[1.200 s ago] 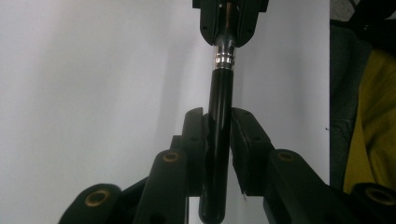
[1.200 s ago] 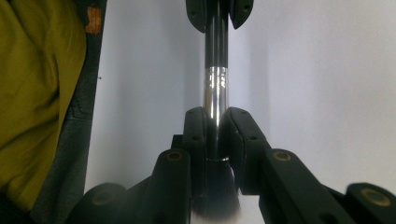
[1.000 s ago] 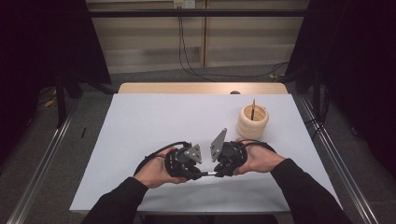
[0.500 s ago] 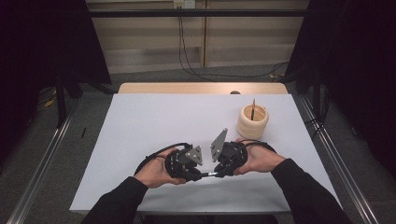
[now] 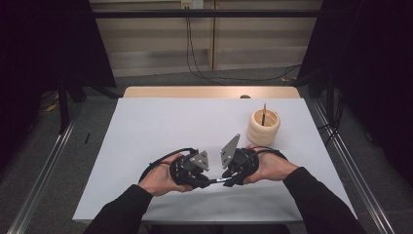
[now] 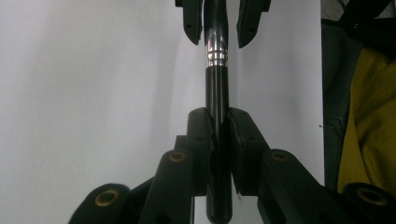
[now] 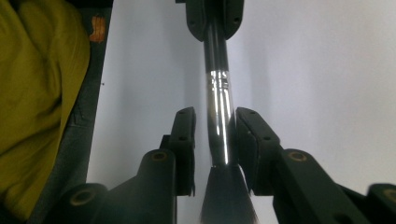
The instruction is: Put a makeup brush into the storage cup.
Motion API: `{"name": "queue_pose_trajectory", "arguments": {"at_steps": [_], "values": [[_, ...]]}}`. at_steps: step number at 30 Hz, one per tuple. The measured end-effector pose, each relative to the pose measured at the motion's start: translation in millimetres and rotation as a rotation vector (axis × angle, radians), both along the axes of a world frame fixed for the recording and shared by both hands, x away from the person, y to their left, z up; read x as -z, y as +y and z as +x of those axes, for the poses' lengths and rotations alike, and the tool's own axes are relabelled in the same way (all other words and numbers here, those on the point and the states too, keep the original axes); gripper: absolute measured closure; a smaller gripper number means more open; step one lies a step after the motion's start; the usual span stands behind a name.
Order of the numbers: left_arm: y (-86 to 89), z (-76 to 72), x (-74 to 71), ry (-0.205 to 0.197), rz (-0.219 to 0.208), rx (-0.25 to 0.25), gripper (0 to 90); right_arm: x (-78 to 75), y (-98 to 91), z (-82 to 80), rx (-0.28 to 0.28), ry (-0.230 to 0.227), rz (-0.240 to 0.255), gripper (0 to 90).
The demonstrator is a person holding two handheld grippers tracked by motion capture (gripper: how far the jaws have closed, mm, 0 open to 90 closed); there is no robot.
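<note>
Brush [image 6: 216,88] held level between the two grippers, low over the white table [image 5: 160,126].

Left gripper [image 6: 218,123] pinches its black handle; right gripper [image 7: 214,135] has just been opening — jaws spread around the ferrule (one pad perhaps grazing it). Holder [image 5: 263,127] stands near, beyond the right hand.

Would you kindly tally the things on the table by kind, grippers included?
Brushes: 2, one between the grippers, one in the holder
Holders: 1
Grippers: 2, left gripper, right gripper
Total: 5

Overhead forward-down, two close facing tool views
</note>
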State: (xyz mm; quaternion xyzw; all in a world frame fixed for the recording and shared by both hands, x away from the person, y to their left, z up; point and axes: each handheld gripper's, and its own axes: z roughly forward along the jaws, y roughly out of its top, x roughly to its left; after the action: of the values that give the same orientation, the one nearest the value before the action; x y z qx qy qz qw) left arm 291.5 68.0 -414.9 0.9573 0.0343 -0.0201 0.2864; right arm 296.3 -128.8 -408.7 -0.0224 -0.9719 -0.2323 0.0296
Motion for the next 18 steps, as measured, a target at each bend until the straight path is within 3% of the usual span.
{"name": "queue_pose_trajectory", "arguments": {"at_steps": [4, 10, 18], "values": [[1.5, -0.1, 1.8, 0.009, -0.016, -0.01, 79.8, -1.1, -3.3, 0.3, 0.024, 0.003, 0.035, 58.6], [5.4, 0.5, 1.0, 0.015, -0.032, -0.029, 79.8, -0.3, -9.7, 1.9, 0.055, -0.014, 0.087, 38.3], [11.4, -0.5, 3.6, 0.045, -0.06, -0.039, 79.8, 0.5, -20.4, 4.1, 0.14, -0.04, 0.167, 17.4]]}}
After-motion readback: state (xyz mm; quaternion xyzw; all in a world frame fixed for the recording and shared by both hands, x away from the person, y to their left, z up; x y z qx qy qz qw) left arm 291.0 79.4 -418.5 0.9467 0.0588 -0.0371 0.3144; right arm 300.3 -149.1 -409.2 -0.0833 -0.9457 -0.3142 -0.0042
